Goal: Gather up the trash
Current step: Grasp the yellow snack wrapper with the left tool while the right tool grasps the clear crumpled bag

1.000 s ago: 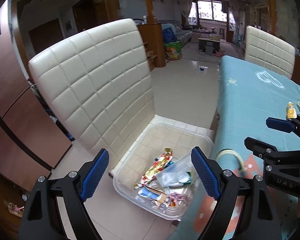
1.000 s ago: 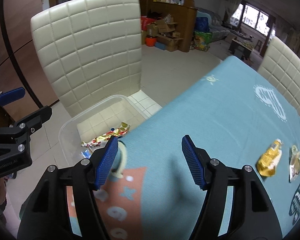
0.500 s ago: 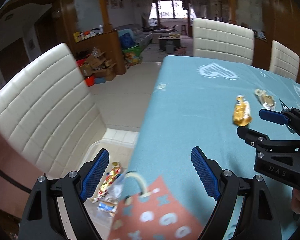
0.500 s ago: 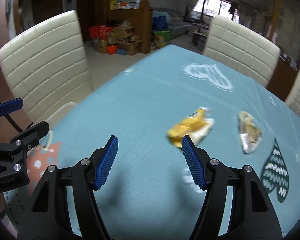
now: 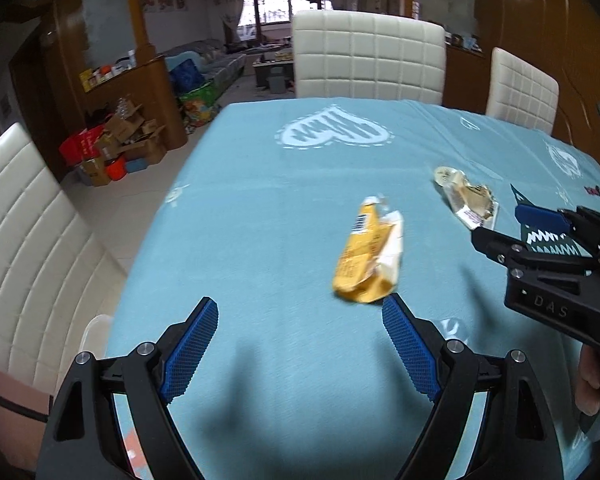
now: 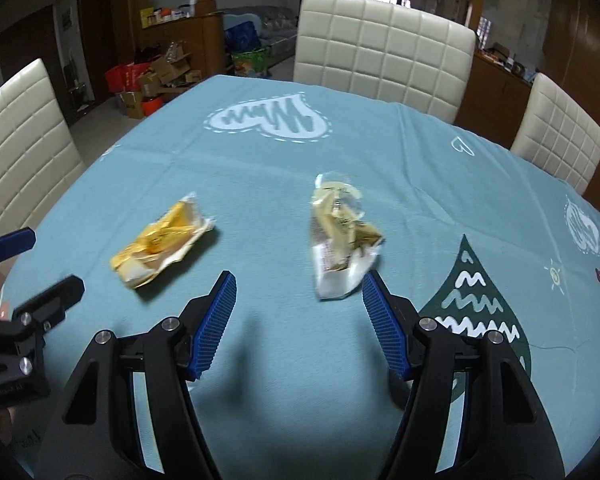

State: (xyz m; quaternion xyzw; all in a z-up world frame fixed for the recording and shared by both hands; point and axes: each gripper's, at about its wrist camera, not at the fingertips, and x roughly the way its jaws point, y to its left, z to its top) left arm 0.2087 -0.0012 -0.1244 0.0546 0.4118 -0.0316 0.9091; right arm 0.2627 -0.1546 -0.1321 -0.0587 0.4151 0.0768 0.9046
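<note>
A crumpled yellow snack wrapper [image 5: 368, 258] lies on the blue tablecloth, just beyond my left gripper's right fingertip; it also shows in the right wrist view [image 6: 162, 242]. A clear and beige wrapper [image 6: 340, 236] lies just ahead of my right gripper, near its right fingertip, and shows in the left wrist view [image 5: 466, 198]. My left gripper [image 5: 298, 312] is open and empty above the cloth. My right gripper [image 6: 298, 284] is open and empty; it shows from the side in the left wrist view [image 5: 540, 232].
The table [image 6: 400, 152] carries a blue cloth with white heart prints. White quilted chairs stand at the far end [image 6: 384, 52], far right [image 6: 556, 136] and left side [image 5: 24, 248]. A clear bin's rim [image 5: 96, 326] peeks past the table's left edge. Boxes [image 5: 116, 148] clutter the floor beyond.
Both grippers have swung right, from the trash bin on the chair to over the table. The two wrappers have come close in front of them. Both grippers stay open.
</note>
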